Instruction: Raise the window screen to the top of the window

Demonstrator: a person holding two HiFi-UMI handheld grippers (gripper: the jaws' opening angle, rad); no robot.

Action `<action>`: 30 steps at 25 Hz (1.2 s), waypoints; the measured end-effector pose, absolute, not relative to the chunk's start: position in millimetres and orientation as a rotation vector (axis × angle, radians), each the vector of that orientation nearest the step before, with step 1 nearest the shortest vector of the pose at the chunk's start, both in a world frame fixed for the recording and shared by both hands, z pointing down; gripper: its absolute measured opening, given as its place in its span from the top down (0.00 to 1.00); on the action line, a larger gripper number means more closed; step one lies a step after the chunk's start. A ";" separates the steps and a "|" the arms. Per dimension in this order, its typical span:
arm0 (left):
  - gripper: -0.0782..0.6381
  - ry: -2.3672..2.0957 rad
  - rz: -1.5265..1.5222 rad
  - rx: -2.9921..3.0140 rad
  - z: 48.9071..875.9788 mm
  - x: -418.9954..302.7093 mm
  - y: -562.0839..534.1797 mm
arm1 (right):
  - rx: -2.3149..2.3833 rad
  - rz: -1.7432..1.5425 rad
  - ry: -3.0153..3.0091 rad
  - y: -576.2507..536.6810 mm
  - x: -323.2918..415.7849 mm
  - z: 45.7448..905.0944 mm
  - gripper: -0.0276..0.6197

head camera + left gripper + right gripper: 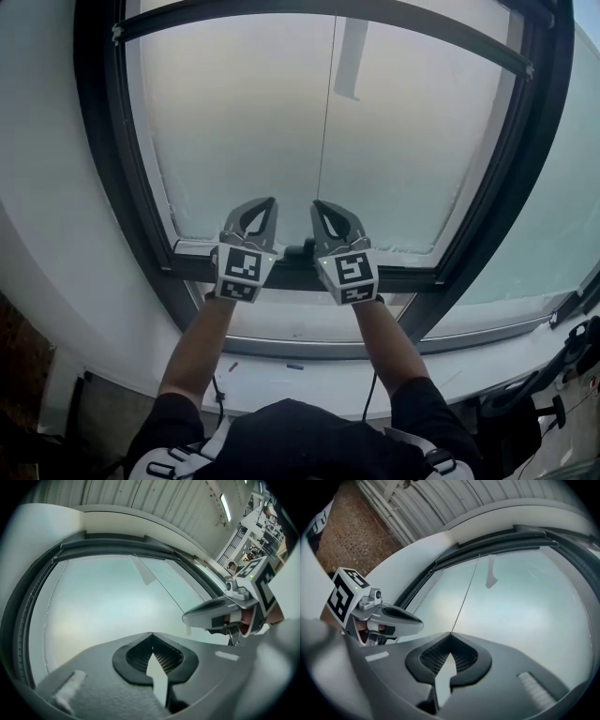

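Window screen (234,122) sits low, cord pinched in the right gripper

Over on the left, the dark window frame (103,141) curves up beside a white wall (47,187). Inside it the screen, pale and frosted, covers nearly the whole opening. Its lower edge lies just above the dark crossbar (431,278) near the bottom of the window, well short of the top. Under that bar a narrow strip of pane shows, then the white sill (309,380).

The person's bare left forearm (202,342) reaches up to the left gripper (272,202), held in front of the crossbar with its tip pointing up the screen. Its jaws are pressed together. Looking along them, nothing is caught between them, and only the frosted screen lies beyond.

Just to the right of it, a thin cord (325,122) drops from the top of the frame down the face of the screen. It ends at the tip of the right gripper (316,204), whose jaws are closed tight on it. The two grippers stand side by side, near each other but not touching, with their marker cubes turned toward the person.

Further right and high up, a short white strip (349,56) hangs against the screen just beside the cord. Past the right side of the frame, a second, greenish pane (562,216) slopes away.
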State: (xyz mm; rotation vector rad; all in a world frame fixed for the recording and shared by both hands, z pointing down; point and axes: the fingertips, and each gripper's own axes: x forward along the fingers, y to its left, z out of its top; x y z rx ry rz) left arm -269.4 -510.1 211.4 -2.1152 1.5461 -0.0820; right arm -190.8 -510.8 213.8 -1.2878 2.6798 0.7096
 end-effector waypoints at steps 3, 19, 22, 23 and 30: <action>0.89 1.565 -0.112 -2.092 204.7 -276.9 -501.1 | -1.361 0.906 2.640 -523.3 -172.9 192.4 0.95; 0.89 1.577 0.175 -2.252 202.3 -272.8 -496.0 | -1.267 0.784 2.471 -516.8 -193.0 119.6 0.95; 0.89 1.583 0.154 -2.249 205.2 -277.9 -490.9 | -1.264 0.812 2.429 -507.7 -193.9 107.2 0.95; 0.89 1.583 0.149 -2.245 205.1 -279.5 -489.6 | -1.262 0.814 2.420 -505.2 -192.9 101.9 0.95; 0.89 1.563 0.175 -2.239 202.6 -279.4 -480.9 | -1.267 0.851 2.443 -502.3 -196.3 108.7 0.73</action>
